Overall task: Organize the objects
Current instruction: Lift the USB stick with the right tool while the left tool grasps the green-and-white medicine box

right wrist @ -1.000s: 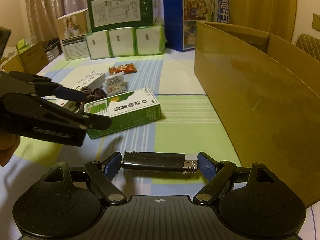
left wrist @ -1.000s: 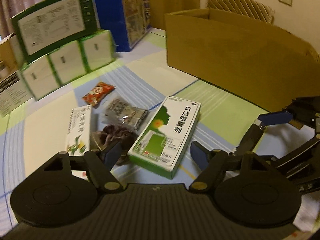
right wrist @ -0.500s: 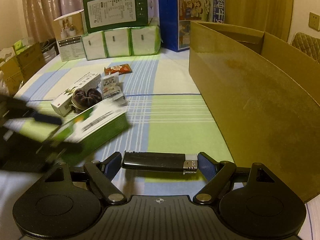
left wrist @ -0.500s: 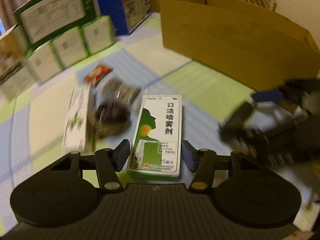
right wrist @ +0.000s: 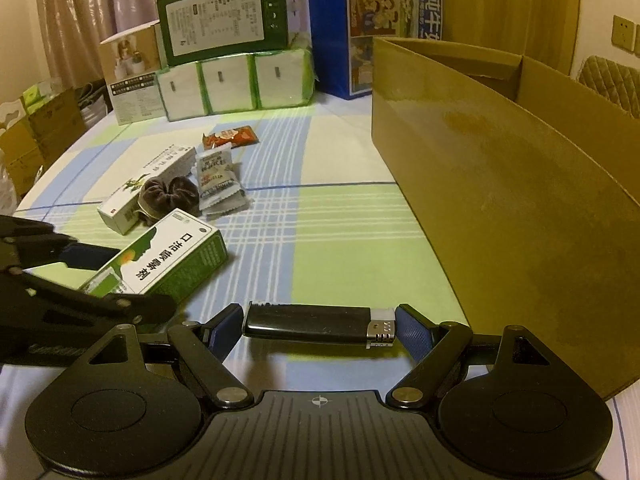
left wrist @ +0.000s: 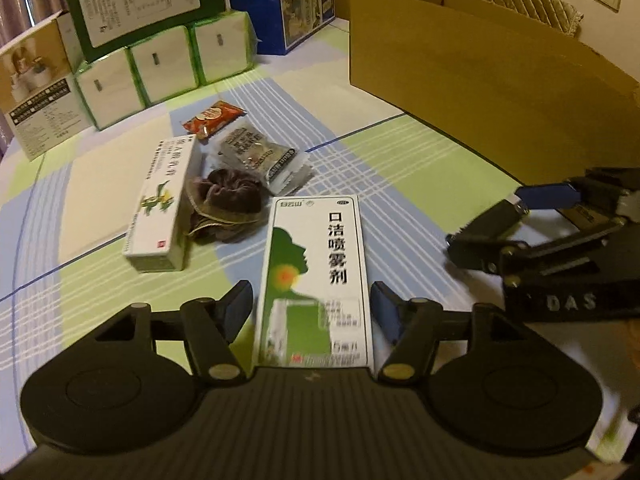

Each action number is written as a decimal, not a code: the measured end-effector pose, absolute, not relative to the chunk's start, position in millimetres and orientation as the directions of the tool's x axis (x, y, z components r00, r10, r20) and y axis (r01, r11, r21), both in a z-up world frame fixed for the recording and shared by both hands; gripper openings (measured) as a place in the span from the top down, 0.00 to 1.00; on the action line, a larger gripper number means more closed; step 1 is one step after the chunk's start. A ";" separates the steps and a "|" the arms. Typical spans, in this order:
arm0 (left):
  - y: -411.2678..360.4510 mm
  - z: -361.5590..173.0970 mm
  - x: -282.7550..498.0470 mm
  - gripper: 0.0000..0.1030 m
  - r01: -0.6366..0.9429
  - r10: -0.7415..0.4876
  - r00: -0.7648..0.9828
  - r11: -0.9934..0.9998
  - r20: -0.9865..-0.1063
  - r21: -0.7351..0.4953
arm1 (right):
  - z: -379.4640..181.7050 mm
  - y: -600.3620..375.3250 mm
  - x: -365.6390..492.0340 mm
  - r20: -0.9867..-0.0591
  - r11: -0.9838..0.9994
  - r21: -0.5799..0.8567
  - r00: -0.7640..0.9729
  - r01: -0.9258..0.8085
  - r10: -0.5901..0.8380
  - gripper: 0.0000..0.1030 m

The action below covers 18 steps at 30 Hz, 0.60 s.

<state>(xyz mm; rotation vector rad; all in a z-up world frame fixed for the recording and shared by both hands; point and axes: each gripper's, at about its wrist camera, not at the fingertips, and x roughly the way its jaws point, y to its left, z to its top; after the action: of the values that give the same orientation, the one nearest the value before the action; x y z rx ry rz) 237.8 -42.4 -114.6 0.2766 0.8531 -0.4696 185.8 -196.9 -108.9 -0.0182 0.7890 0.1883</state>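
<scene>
Two medicine boxes: green one (left wrist: 316, 276) between spread left hand-held gripper (left wrist: 312, 312) fingers (not touching), white one (left wrist: 160, 204) beside. Right hand-held gripper (right wrist: 320, 330) pinching one lighter (right wrist: 316, 324).

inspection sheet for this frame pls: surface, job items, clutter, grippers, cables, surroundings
Surface: checked green, blue and white tablecloth, flat.
Job's things: green-and-white spray carton between the left jaws; black lighter; white-and-green tube carton; brown velvet scrunchie; grey snack sachets; red snack packet; open brown cardboard box.
Clutter: green-wrapped tissue packs, blue milk carton at the far edge.
Grippers: left gripper open, straddling the spray carton; right gripper shut on the lighter.
Cables: nothing seen.
Surroundings: curtains, wall switch.
</scene>
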 end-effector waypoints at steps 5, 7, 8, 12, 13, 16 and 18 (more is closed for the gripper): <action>-46.9 -119.3 248.5 0.50 0.480 -0.284 0.575 0.877 -0.768 0.035 | -111.9 -197.0 187.2 -0.712 0.983 0.056 0.684 -0.176 0.163 0.23; -46.6 -120.6 249.7 0.50 0.472 -0.283 0.575 0.881 -0.768 0.029 | -113.1 -196.1 187.9 -0.713 0.983 0.050 0.683 -0.176 0.159 0.23; -46.1 -120.6 249.2 0.50 0.469 -0.283 0.575 0.883 -0.768 0.026 | -113.5 -196.0 188.1 -0.713 0.983 0.050 0.683 -0.176 0.158 0.23; -42.4 -118.0 244.1 0.51 0.454 -0.275 0.564 0.891 -0.778 0.015 | -110.7 -195.8 188.0 -0.705 0.983 0.052 0.691 -0.176 0.161 0.23; -40.7 -116.7 241.9 0.51 0.443 -0.268 0.564 0.896 -0.781 0.013 | -109.3 -195.5 187.6 -0.701 0.983 0.053 0.694 -0.178 0.163 0.23; -34.3 -110.7 236.0 0.51 0.401 -0.240 0.573 0.916 -0.784 0.012 | -105.4 -193.8 185.7 -0.694 0.981 0.052 0.699 -0.189 0.172 0.23; -29.4 -105.0 231.9 0.51 0.362 -0.218 0.582 0.932 -0.783 0.009 | -101.6 -191.9 181.7 -0.689 0.978 0.053 0.702 -0.203 0.183 0.23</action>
<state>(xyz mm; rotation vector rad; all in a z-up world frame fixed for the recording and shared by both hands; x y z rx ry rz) 231.9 -29.4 -105.0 0.1748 0.8876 -0.3408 181.7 -191.9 -101.6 -0.0277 0.7636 0.2144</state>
